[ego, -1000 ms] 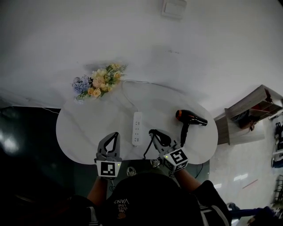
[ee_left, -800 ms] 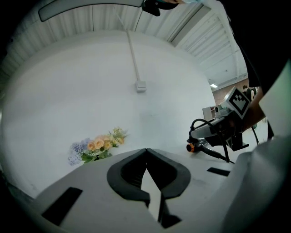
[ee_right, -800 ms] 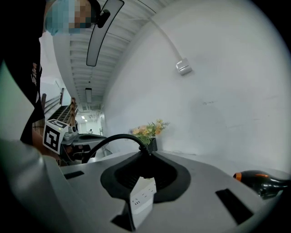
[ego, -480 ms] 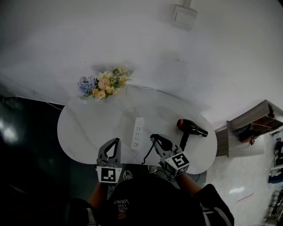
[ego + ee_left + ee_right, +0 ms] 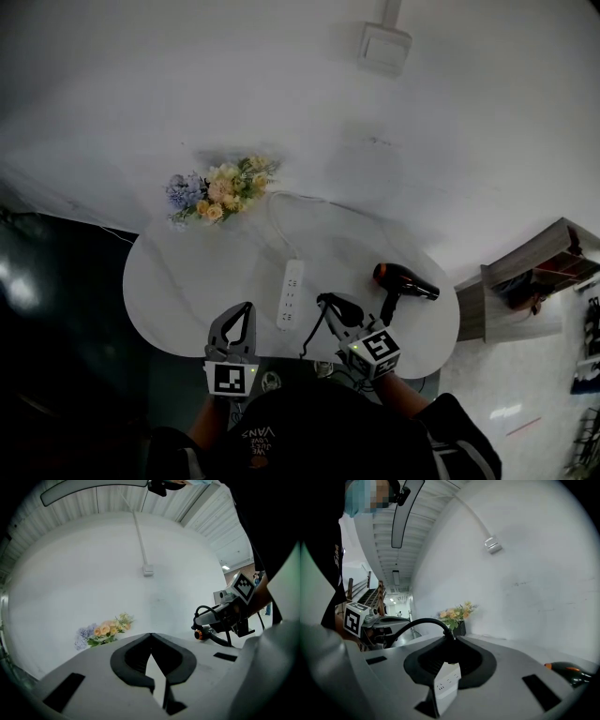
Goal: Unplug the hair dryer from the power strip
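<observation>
The white power strip (image 5: 291, 293) lies in the middle of the white round table (image 5: 183, 272); in the right gripper view it shows low between the jaws (image 5: 447, 684). The black-and-orange hair dryer (image 5: 403, 280) rests to its right. My right gripper (image 5: 325, 301) (image 5: 450, 641) is shut on the dryer's black plug (image 5: 449, 652), held clear of the strip, and the black cord (image 5: 417, 623) arches away from it. My left gripper (image 5: 247, 308) (image 5: 151, 635) hovers left of the strip, jaws together with nothing in them.
A bunch of flowers (image 5: 220, 192) sits at the table's far left edge against the white wall. The strip's white lead (image 5: 274, 220) runs back toward the flowers. A wooden shelf unit (image 5: 534, 272) stands to the right of the table. Dark floor lies to the left.
Only the head view has shifted a little. Both grippers stay near the table's front edge, the right one still holding the plug.
</observation>
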Tool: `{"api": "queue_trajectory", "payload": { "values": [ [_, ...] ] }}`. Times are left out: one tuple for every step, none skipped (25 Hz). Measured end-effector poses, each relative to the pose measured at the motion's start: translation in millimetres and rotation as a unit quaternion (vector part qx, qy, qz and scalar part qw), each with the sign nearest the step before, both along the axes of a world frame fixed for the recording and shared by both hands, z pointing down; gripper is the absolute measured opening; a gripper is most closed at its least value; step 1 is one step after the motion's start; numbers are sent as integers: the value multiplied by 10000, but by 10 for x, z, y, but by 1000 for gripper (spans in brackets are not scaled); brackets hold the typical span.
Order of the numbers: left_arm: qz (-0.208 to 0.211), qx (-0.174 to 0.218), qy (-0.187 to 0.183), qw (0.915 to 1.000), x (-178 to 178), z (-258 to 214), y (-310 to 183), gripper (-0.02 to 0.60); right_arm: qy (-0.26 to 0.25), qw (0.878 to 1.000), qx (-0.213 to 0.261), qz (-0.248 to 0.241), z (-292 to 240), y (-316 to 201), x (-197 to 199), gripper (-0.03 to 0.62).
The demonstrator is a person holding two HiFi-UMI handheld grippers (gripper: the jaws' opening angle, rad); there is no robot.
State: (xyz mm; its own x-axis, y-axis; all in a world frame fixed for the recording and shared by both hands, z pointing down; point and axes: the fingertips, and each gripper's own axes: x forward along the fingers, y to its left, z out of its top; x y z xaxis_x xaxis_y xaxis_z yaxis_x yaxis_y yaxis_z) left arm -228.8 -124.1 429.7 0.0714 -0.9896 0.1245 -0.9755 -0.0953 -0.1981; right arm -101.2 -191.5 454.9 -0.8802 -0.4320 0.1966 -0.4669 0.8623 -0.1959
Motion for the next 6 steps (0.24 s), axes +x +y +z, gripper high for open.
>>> {"api": "queue_trajectory", "payload": {
  "values": [
    [-28, 15, 44, 10000, 1, -9, -2, 18, 28, 10000, 52, -4, 27, -15, 15, 74],
    [-47, 26, 70, 10000, 3, -15, -4, 18, 57, 10000, 75, 7, 53, -29, 28, 74],
    [-57, 29, 73, 10000, 7, -17, -5, 18, 75, 9999, 61, 24, 66, -37, 34, 74],
    [-61, 26, 66, 10000, 13, -15, -4, 18, 77, 10000, 27, 43, 67, -38, 32, 74],
    [-64, 22, 56, 10000, 19, -11, 0, 18, 68, 10000, -18, 62, 61, -37, 26, 74],
    [-65, 18, 44, 10000, 26, -7, 4, 18, 53, 9999, -66, 82, 53, -34, 19, 74]
  ]
}}
